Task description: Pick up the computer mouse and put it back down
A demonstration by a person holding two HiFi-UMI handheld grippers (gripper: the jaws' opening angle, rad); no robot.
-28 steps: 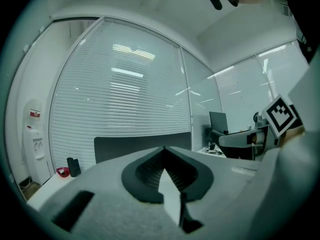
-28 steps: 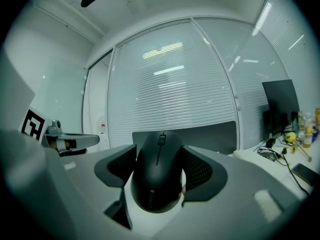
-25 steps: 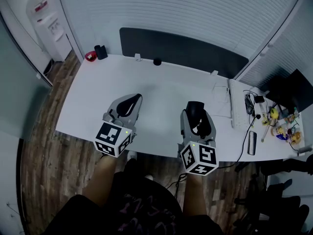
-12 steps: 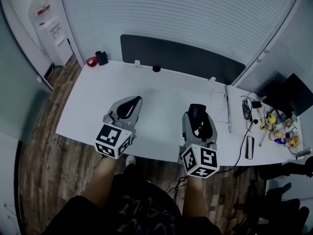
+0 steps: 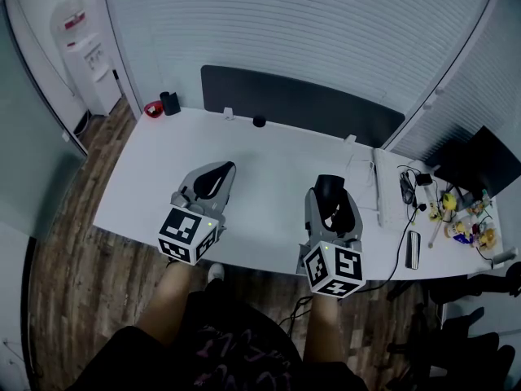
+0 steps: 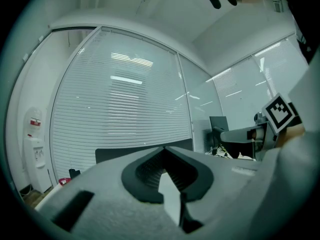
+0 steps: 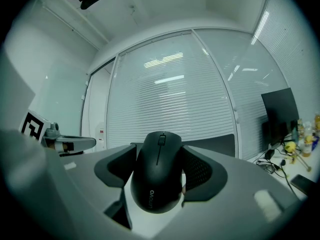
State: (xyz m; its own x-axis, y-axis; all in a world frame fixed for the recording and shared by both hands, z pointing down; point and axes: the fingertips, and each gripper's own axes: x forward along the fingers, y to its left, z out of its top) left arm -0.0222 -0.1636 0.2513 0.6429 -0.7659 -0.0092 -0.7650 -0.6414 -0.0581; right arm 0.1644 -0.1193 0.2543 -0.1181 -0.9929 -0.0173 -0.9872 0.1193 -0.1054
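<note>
A black computer mouse (image 7: 157, 176) sits gripped between the two jaws of my right gripper (image 7: 160, 150), its pads pressing on both sides. From the head view the mouse (image 5: 327, 191) hangs in the right gripper (image 5: 328, 182) above the front edge of the white desk (image 5: 269, 149), off the surface. My left gripper (image 5: 216, 172) hovers level over the desk's front left, about a hand's width away. In the left gripper view its jaws (image 6: 165, 149) meet at the tips with nothing between them.
A dark divider panel (image 5: 301, 100) runs along the desk's back edge. A white keyboard (image 5: 381, 184), cables, a dark flat device (image 5: 411, 249) and small colourful items (image 5: 460, 218) lie at the right, beside a black monitor (image 5: 482, 160). A red cup (image 5: 152, 107) stands back left.
The right gripper has risen slightly with the mouse still in its jaws. The left gripper has stayed where it was.
</note>
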